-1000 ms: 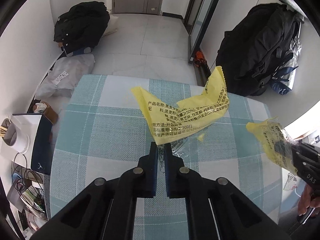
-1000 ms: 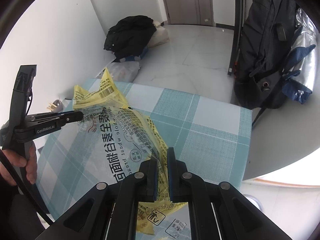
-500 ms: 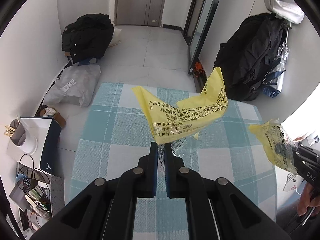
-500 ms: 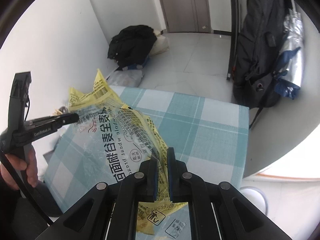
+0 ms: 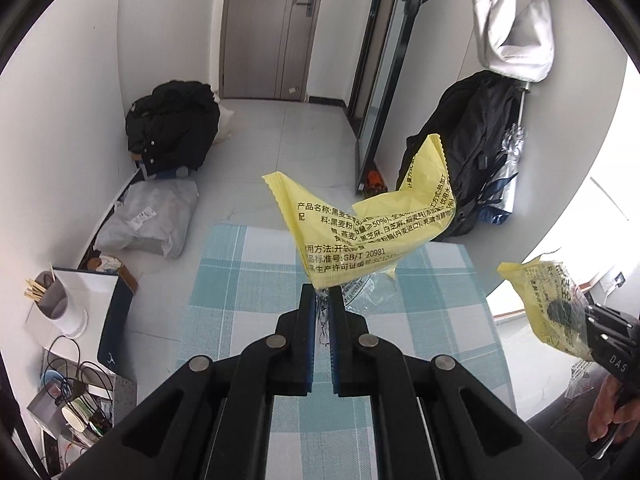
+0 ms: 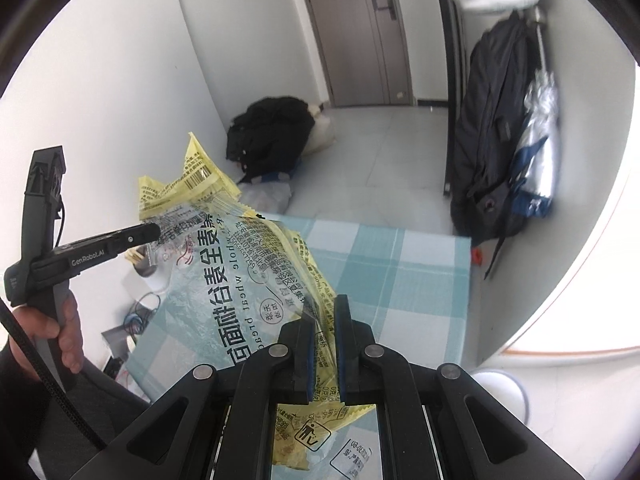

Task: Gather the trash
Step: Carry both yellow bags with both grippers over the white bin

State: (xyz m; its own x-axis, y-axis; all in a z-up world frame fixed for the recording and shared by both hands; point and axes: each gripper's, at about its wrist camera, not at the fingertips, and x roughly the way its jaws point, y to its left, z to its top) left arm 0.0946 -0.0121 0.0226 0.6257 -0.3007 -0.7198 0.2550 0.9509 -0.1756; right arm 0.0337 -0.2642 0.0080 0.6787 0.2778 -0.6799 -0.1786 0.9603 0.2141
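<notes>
My left gripper [image 5: 322, 294] is shut on the clear lower edge of a crumpled yellow wrapper [image 5: 360, 232], held up in the air over the teal checked table [image 5: 240, 280]. At the right edge of that view, my right gripper [image 5: 594, 318] pinches a second yellow wrapper [image 5: 548, 296]. In the right wrist view, my right gripper [image 6: 323, 308] is shut on this larger yellow and clear wrapper [image 6: 240, 280], which hangs over the table [image 6: 400, 280]. The left gripper [image 6: 154, 232] shows at left, its wrapper [image 6: 192, 188] sticking up behind.
A black backpack [image 5: 472, 152] and a silver umbrella lean on the right wall. A black coat pile [image 5: 172, 128] and a grey bag [image 5: 152, 220] lie on the floor. A cup of sticks [image 5: 52, 296] and cluttered boxes stand left of the table. A white bin [image 6: 500, 392] sits beside it.
Both grippers have risen away from the table, each still shut on its wrapper. The table looks smaller and more of the room and door shows.
</notes>
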